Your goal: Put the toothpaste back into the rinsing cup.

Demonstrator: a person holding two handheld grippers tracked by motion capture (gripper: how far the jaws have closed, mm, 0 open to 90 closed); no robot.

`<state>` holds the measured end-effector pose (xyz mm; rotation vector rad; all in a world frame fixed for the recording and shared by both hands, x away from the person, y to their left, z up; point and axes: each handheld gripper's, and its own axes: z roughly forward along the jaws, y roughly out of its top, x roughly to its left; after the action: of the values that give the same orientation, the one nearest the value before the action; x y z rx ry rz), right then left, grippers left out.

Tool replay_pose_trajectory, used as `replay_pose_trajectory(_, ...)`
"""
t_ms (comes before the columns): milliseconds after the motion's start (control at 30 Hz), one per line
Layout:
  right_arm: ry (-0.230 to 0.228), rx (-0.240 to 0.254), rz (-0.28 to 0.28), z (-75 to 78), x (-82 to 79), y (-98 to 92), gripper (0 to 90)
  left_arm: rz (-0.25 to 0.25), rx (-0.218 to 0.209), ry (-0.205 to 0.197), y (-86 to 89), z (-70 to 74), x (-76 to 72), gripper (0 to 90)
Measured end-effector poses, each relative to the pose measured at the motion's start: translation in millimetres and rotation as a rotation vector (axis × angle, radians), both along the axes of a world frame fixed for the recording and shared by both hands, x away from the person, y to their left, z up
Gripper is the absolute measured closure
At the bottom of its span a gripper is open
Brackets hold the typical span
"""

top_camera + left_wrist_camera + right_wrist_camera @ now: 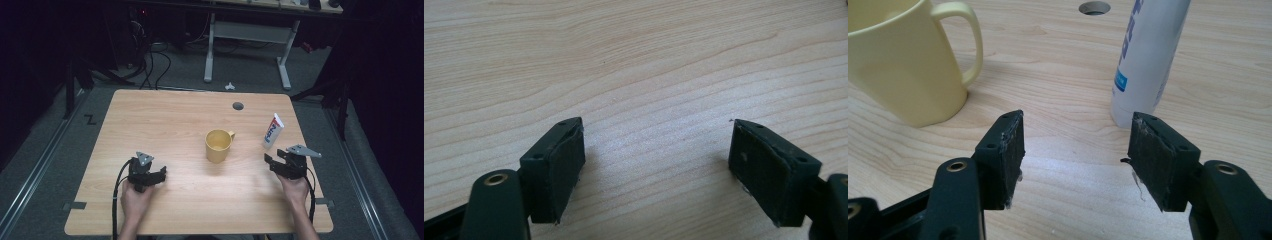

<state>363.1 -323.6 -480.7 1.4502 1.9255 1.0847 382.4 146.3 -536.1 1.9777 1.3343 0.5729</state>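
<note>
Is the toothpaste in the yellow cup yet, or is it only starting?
Only starting, it seems. Done: nothing; the toothpaste tube stands upright on the table, apart from the yellow cup, which looks empty. In hand: the right gripper is open, empty, pointing near the tube's base. The left gripper rests open on bare wood. Left: probably grabbing the tube.

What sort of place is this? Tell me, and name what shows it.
Probably a lab or workshop set up for recording. A plain wooden table with a cable hole stands on grey floor, cables trail behind it, and a bench frame stands beyond in a dark room.
</note>
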Motion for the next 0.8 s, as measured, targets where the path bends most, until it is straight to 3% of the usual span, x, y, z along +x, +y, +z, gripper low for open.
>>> replay_pose_trajectory(300, 0.012, -0.009, -0.023, 7.7, 12.3, -4.0, 42.0, -0.005, 0.0, 0.0, -0.3, 0.0, -0.2, 22.9)
replay_pose_trajectory(500, 0.001, -0.017, -0.031, 14.6, 18.7, -3.7, 41.9, -0.005, 0.0, 0.0, -0.3, 0.0, -0.2, 22.9)
replay_pose_trajectory(667, -0.033, -0.025, -0.065, 22.6, 22.4, -6.1, 39.9, -0.005, 0.0, 0.001, -0.2, 0.0, -0.2, 22.9)
replay_pose_trajectory(800, -0.033, -0.018, -0.057, 24.7, 26.6, -7.7, 40.8, -0.005, 0.0, 0.0, -0.3, 0.0, -0.2, 22.9)
